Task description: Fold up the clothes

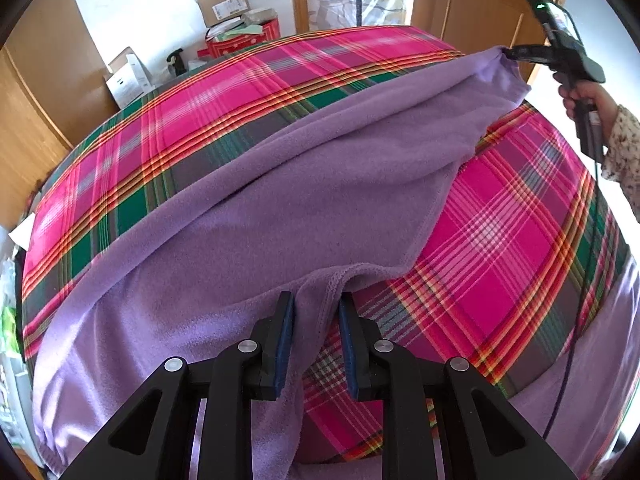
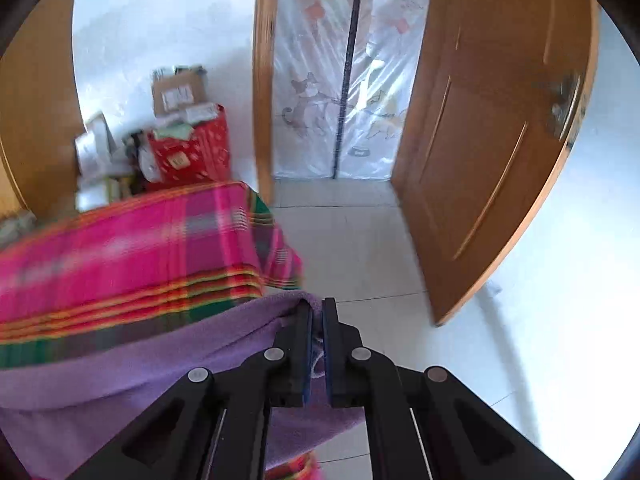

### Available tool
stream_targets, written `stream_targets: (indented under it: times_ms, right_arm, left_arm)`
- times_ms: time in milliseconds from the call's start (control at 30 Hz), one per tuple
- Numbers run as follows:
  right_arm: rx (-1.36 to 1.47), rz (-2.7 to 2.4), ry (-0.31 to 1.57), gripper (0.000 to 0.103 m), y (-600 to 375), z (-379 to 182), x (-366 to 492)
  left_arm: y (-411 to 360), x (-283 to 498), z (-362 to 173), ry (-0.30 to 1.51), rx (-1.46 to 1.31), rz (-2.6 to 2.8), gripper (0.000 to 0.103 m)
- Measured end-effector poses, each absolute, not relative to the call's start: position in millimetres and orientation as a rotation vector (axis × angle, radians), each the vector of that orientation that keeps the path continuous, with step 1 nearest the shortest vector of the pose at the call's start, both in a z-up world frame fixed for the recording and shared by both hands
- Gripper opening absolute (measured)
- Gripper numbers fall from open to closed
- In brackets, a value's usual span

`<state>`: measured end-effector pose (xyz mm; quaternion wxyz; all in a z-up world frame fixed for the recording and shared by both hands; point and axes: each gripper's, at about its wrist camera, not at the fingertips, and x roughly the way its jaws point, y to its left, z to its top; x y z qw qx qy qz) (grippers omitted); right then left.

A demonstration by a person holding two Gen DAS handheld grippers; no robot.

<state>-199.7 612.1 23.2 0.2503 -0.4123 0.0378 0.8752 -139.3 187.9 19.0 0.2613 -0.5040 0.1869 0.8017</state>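
Note:
A purple fleece garment (image 1: 280,208) lies stretched across the pink plaid bed cover (image 1: 224,92). My left gripper (image 1: 316,300) is shut on a bunched hem of the garment near its near end. My right gripper (image 1: 510,53) shows in the left wrist view at the far right, shut on the far end of the garment and holding it lifted. In the right wrist view the right gripper (image 2: 317,308) pinches the purple fabric (image 2: 160,360) between its pads, beside the bed's corner (image 2: 256,240).
Cardboard boxes (image 1: 224,4) and a red box (image 1: 244,38) are stacked by the wall beyond the bed. An open wooden door (image 2: 480,140) and a plastic-curtained doorway (image 2: 340,80) stand past the bed's corner, over a pale tiled floor (image 2: 360,248).

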Motion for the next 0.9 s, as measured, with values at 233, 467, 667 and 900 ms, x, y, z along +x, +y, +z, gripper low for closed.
stream_targets:
  times_ms: [233, 467, 667, 900]
  right_arm:
    - [-1.167, 2.246, 0.081, 0.014, 609.6, 10.8, -211.8]
    - [-1.069, 2.349, 0.146, 0.016, 587.1, 32.4, -187.7]
    - [-1.178, 2.646, 0.095, 0.018, 512.5, 42.4, -174.2]
    - [-1.390, 2.867, -0.099, 0.020, 417.4, 24.7, -164.5]
  left_arm:
    - [184.9, -138.6, 19.2, 0.487, -1.364, 2.157, 0.023]
    - [175.8, -134.9, 25.1, 0.368, -1.384, 2.093, 0.023]
    - [171.2, -119.4, 25.8, 0.325, -1.391, 2.011, 0.023]
    - [150.8, -112.7, 40.8, 0.298, -1.354, 2.044, 0.023]
